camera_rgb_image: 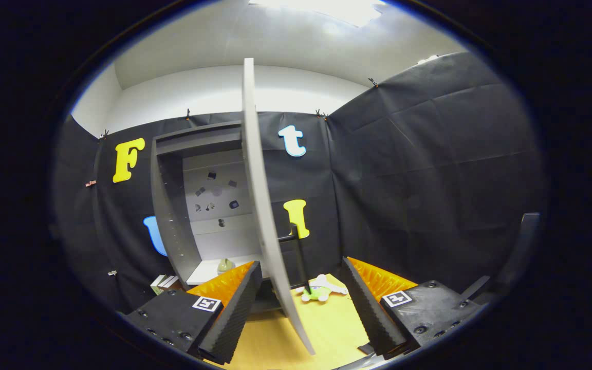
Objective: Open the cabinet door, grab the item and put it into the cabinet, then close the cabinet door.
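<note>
Door (260, 205) between spread claw (303, 313) (ajar)

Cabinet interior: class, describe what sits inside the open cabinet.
On the cabinet floor sits one small greenish item, with small dark marks on the back panel above. The open door between the spread fingers of the gripper hides the right part.
</note>
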